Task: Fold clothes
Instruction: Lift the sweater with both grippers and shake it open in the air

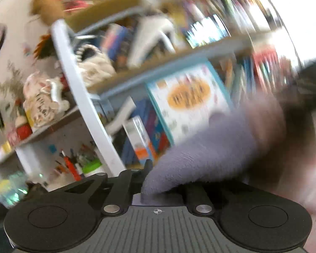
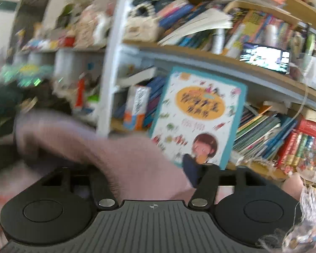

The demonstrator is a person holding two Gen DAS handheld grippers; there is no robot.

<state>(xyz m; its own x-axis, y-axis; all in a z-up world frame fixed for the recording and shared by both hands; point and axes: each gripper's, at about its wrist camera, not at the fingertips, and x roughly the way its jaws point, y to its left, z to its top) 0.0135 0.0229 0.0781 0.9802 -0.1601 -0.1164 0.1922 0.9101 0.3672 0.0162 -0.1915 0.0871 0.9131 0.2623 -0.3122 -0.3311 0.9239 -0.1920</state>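
Jaws of the left gripper (image 1: 149, 175) drawn close together, pinching a fold of fuzzy mauve-grey garment (image 1: 210, 147) between them. Fabric rising from the pinch point up and to the right, then lost in motion blur toward the right edge of the left wrist view.

Jaws of the right gripper (image 2: 153, 181) standing apart, not pressing on anything. Same garment (image 2: 120, 154), here reading pinkish, draped between and over the jaw linkage, covering the left finger and trailing off to the left; right finger (image 2: 208, 177) bare and clear of cloth. More pink cloth below and beside the gripper body on both sides.

Background: bookshelf with white upright (image 2: 111, 63), packed with books. Large blue-bordered children's book (image 2: 200, 118) propped face-out, yellow-orange oval on the cover carrying dark characters, too blurred to read; cartoon face near the lower corner. Same book (image 1: 189, 105) visible from the left wrist. Small lit screen (image 2: 265, 58) on the shelf above, content illegible. No brand or label readable in either view.
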